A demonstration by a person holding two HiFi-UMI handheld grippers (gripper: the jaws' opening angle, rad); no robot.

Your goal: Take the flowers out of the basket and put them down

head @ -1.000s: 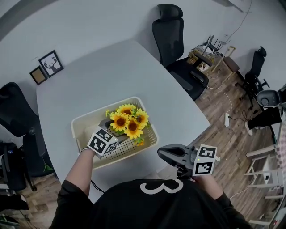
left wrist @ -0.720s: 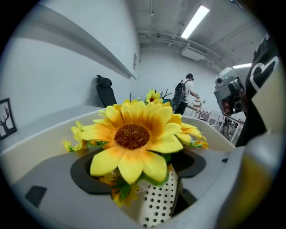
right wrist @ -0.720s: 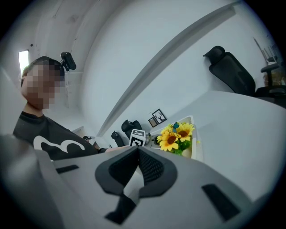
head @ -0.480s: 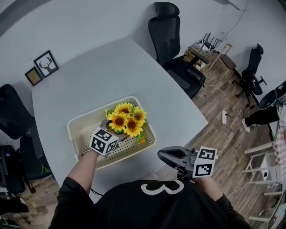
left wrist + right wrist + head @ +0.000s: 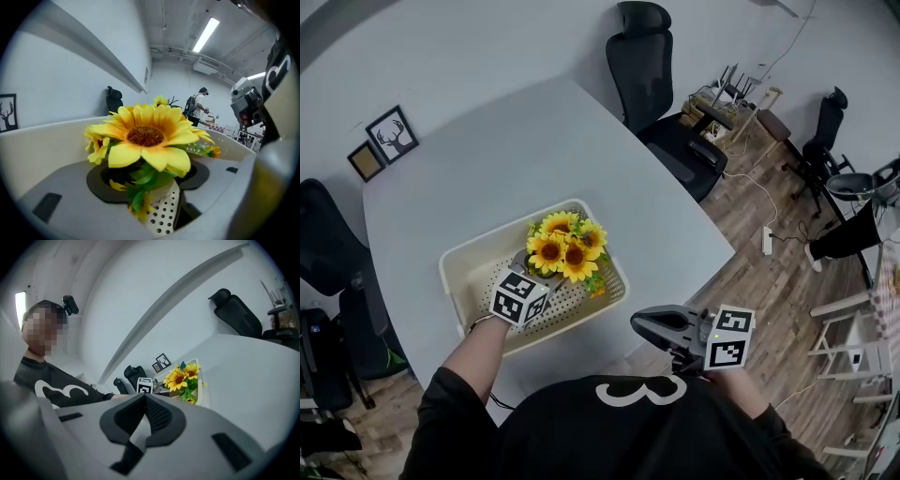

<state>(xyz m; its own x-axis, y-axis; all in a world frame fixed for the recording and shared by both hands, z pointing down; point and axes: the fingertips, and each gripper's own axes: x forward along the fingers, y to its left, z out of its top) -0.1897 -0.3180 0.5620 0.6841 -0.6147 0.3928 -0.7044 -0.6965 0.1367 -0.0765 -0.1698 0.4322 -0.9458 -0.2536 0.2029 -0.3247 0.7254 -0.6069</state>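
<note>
Left gripper (image 5: 532,270): reaches into the basket from the near side. Its jaws are closing around the bunch's stems and have not yet clamped them. In the left gripper view (image 5: 150,177) the dark, rounded pads flank green leaves and stems, with a gap still showing beside them.
Right gripper (image 5: 645,323): held off the table's near edge, well apart from the basket. Its jaws are closed tip to tip with nothing between them, and the ribbed black pads meet in the right gripper view (image 5: 144,397).
Flowers (image 5: 565,248): artificial sunflowers with bright yellow petals, brown centres and green leaves. They stand as one bunch inside the basket, towards its right side. The largest bloom (image 5: 145,138) spreads flat and wide just above the left jaws.
Basket (image 5: 464,272): cream plastic, rectangular with rounded corners and a smooth rim. Its floor is perforated with small round holes. It sits on the table near the front edge.
Table (image 5: 487,159): smooth, matte white top with rounded corners.
Surroundings: black office chair (image 5: 652,66) at the far side, wood-plank floor (image 5: 769,281) to the right.
</note>
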